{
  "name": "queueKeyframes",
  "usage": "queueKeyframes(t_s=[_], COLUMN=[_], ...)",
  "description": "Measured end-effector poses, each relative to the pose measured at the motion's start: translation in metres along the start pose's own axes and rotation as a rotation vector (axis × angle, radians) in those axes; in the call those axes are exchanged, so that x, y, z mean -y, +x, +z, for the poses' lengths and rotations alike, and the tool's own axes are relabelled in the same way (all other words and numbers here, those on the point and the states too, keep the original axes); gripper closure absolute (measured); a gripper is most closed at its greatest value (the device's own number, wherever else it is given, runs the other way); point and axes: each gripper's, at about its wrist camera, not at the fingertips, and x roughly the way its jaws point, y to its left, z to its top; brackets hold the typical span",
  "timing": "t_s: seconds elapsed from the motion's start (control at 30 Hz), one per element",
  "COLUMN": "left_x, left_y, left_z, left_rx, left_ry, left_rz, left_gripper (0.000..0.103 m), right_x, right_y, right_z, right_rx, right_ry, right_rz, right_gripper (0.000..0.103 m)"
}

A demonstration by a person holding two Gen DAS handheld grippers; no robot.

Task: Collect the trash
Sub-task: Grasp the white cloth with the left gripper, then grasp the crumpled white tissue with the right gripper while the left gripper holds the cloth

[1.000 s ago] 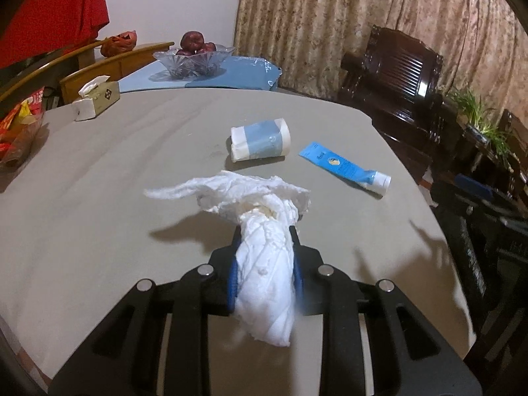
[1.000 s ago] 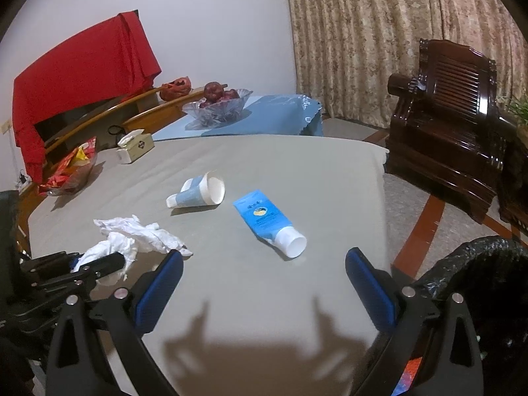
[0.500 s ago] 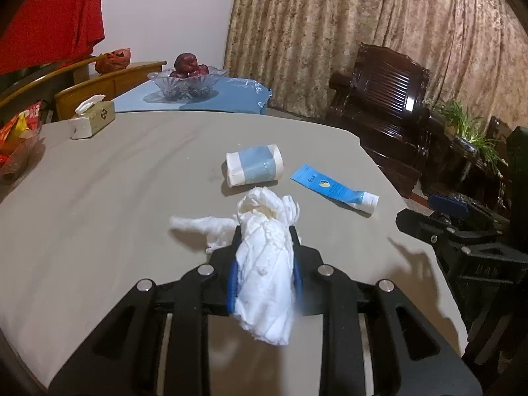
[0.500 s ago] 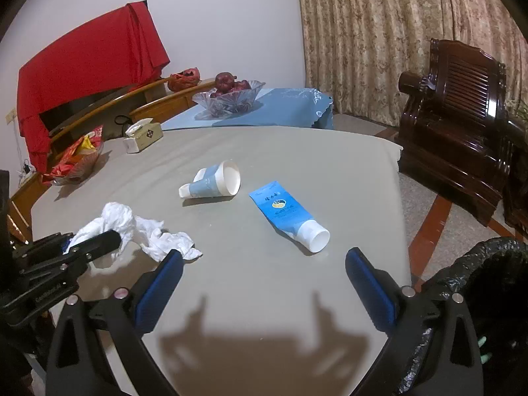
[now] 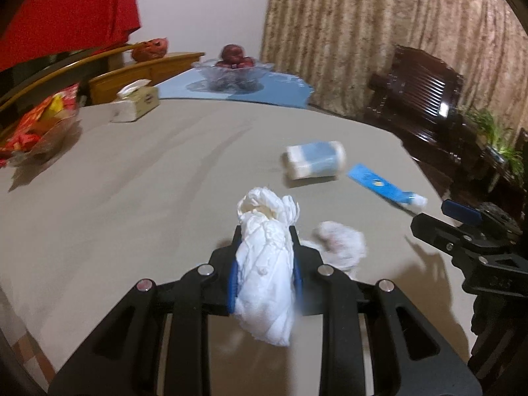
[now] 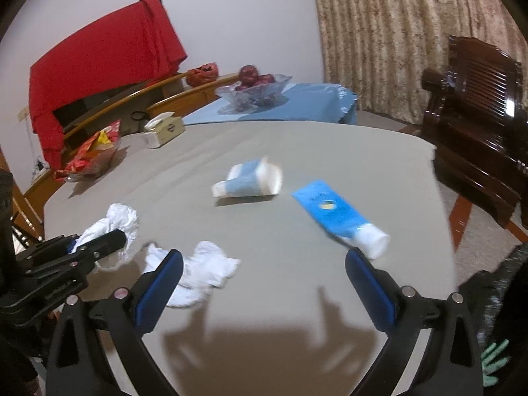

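Note:
My left gripper is shut on a crumpled white tissue and holds it above the grey table. It shows in the right wrist view at the left. A second white tissue wad lies on the table just right of it, and in the right wrist view by my right gripper's left finger. My right gripper is open and empty over the table. A lying blue-and-white paper cup and a blue tube lie ahead of it.
A tissue box, a snack bag and a glass fruit bowl stand at the table's far side. A dark wooden chair is right of the table. A black trash bag shows at the lower right.
My left gripper has risen and swung left with its tissue; a part of the tissue now lies on the table. My right gripper has moved forward toward the tube and cup.

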Motion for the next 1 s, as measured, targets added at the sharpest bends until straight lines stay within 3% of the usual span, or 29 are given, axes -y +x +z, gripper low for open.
queueKeyframes(t_s=[0.23, 0.53, 0.63, 0.7, 1.0], left_x=[-0.032, -0.054, -0.056, -0.058, -0.053], left_y=[-0.001, 0.0, 0.0, 0.0, -0.005], left_z=[-0.005, -0.009, -0.009, -0.009, -0.007], left_rx=[-0.013, -0.021, -0.023, -0.024, -0.02], left_ry=[-0.024, -0.041, -0.048, -0.051, -0.05], left_rz=[0.063, 0.091, 0.093, 0.094, 0.093], left_gripper=[0.079, 0.079, 0.079, 0.079, 0.079], right_x=[-0.035, -0.064, -0.067, -0.068, -0.07], right_y=[0.026, 0.056, 0.064, 0.068, 0.062], right_z=[-0.002, -0.016, -0.017, -0.019, -0.024], right_rx=[-0.035, -0.128, -0.167, -0.192, -0.223], right_ry=[-0.017, -0.053, -0.057, -0.069, -0.107], right_rz=[0.044, 0.056, 0.064, 0.062, 0.09], right_gripper=[0.007, 0.009, 0.02, 0.035, 0.077])
